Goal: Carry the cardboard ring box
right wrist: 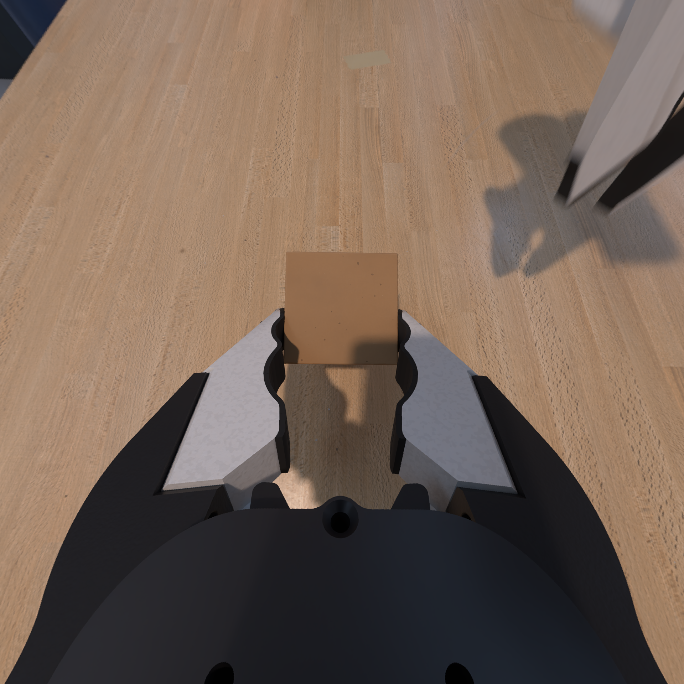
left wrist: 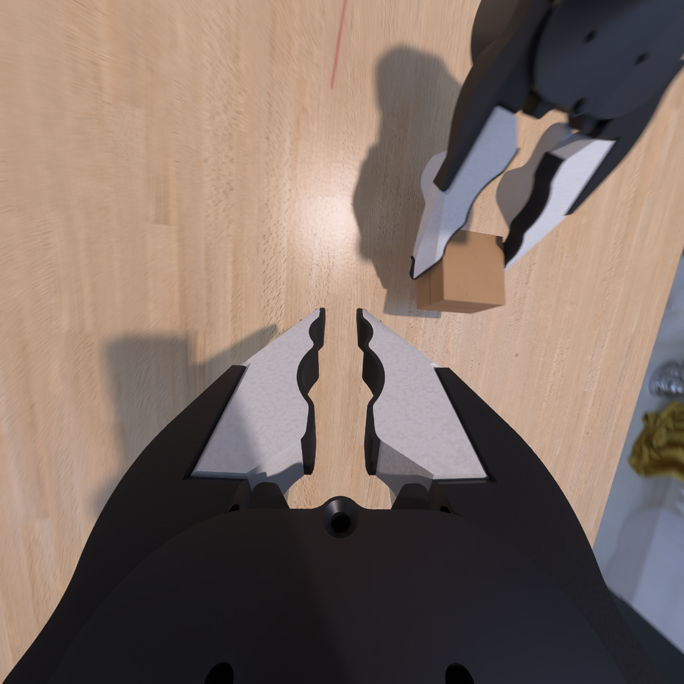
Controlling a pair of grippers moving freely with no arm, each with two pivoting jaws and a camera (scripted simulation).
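Observation:
The cardboard ring box (right wrist: 340, 307) is a small brown cube. My right gripper (right wrist: 340, 314) is shut on it, with one fingertip on each side face, and holds it a little above the wooden table (right wrist: 185, 185). Its shadow falls on the wood beneath. In the left wrist view the box (left wrist: 470, 274) and the right gripper (left wrist: 460, 266) are at the upper right. My left gripper (left wrist: 340, 314) is empty, its fingers a narrow gap apart, and it hovers over bare wood to the left of the box. It also shows at the right edge of the right wrist view (right wrist: 592, 196).
The table's edge (left wrist: 629, 407) runs down the right side of the left wrist view. Beyond it lie a gold crumpled thing (left wrist: 662, 444) and a silvery thing (left wrist: 670, 381). A thin red line (left wrist: 338, 44) and a pale patch (right wrist: 366, 59) mark the wood.

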